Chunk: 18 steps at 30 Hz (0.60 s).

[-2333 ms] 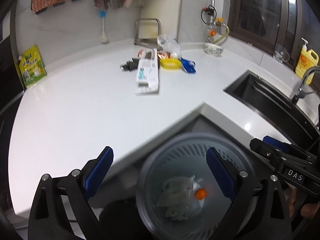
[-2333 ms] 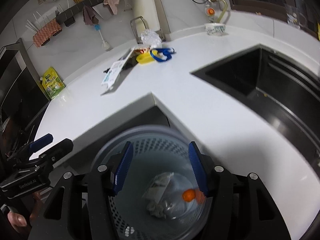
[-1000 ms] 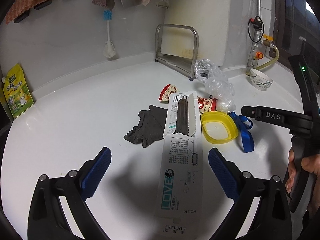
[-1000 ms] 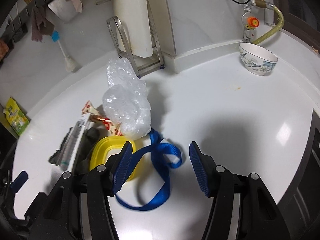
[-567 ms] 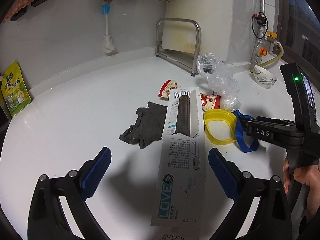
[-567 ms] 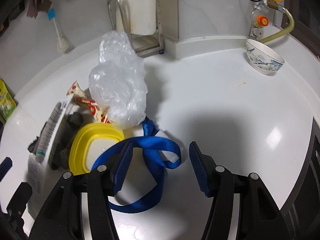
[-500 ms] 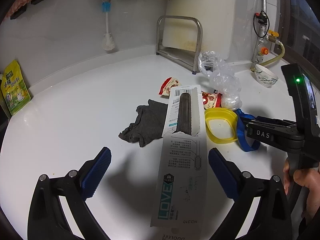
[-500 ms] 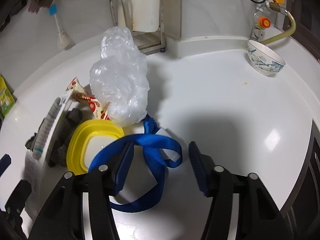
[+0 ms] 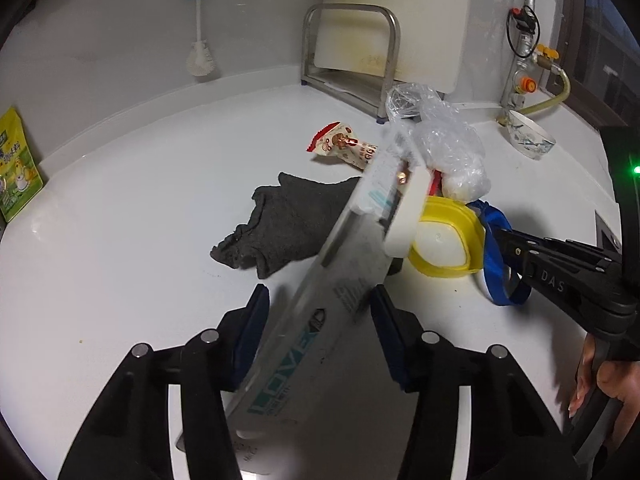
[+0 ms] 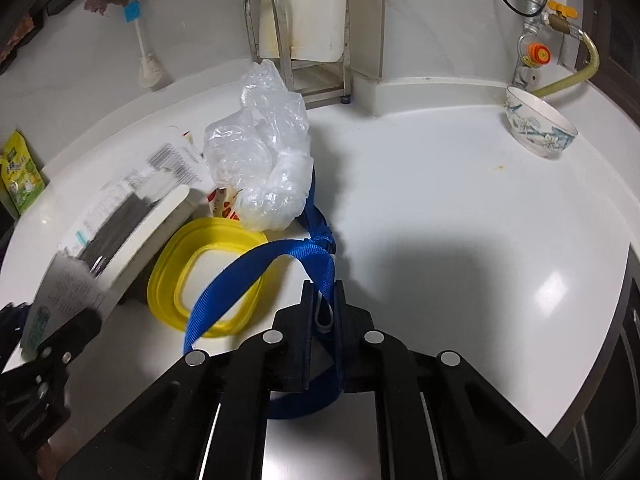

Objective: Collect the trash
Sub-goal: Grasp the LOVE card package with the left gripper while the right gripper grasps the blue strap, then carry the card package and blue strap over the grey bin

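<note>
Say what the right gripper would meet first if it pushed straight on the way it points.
The right gripper, shut on the blue strap, would probably meet the strap's knot, then the clear plastic bag; depth is unclear.

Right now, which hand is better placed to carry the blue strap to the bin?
Right. The right gripper is shut on the blue strap; the left gripper has just been closing around the long package.

"LOVE" on white package [image 9: 316,320], "DAS" on right gripper [image 9: 516,254]
</note>
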Available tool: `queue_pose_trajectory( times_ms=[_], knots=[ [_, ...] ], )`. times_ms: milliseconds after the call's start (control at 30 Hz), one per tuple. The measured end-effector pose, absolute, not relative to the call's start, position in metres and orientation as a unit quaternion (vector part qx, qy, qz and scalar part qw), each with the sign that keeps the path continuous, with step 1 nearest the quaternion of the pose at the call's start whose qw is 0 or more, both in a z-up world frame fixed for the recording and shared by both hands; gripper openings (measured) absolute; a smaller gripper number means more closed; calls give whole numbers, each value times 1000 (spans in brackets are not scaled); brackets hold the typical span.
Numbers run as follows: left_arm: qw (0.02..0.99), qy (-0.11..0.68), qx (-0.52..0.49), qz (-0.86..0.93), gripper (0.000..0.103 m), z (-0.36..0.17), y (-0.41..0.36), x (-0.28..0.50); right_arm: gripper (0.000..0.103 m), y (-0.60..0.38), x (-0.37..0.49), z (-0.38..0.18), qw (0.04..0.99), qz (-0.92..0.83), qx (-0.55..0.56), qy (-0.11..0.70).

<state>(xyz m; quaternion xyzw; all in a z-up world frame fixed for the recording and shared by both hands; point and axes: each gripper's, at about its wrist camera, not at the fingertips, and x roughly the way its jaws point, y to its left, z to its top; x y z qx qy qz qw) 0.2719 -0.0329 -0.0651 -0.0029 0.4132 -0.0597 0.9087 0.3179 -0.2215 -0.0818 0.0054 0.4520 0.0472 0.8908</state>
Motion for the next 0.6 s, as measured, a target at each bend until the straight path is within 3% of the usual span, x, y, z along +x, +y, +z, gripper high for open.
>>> queue_pose_trajectory(
  times_ms=[100, 267, 600],
  knots=[
    [908, 414, -2, -71, 40, -64, -35, 269, 9, -224, 308, -80, 892, 47, 10, 449],
    [908, 409, 9, -85, 14, -59, -39, 258, 9, -232, 289, -73, 897, 40, 27, 439],
    [912, 400, 13, -94, 11, -50, -29, 232, 9, -243, 247, -60, 905, 26, 62, 420]
  ],
)
